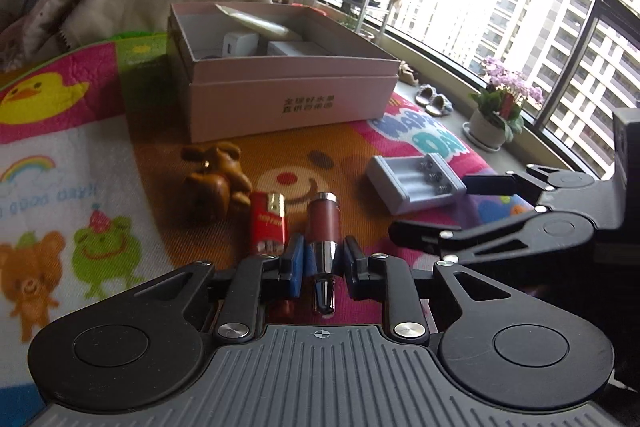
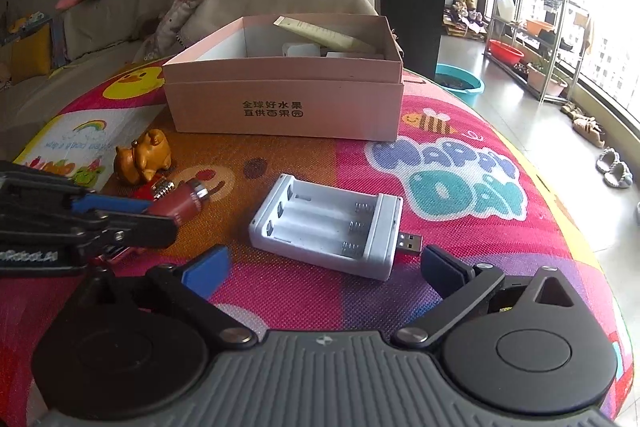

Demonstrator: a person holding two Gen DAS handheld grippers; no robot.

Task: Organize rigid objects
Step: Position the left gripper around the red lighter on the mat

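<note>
Left wrist view: left gripper [image 1: 320, 263] clamped on a brown metal-tipped cylinder [image 1: 322, 223], red lighter [image 1: 269, 223] just outside its left jaw. Right gripper [image 2: 320, 269] jaws wide apart, white battery charger [image 2: 326, 225] just ahead between them, untouched. Pink box [image 2: 286, 107] beyond.

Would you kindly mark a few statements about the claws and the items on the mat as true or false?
1. The left claw is shut on the red cylinder. True.
2. The right claw is shut on the charger. False: it is open, the charger untouched.
3. The box is empty. False: a tube and white items lie inside.
4. The lighter lies beside the cylinder. True.
</note>
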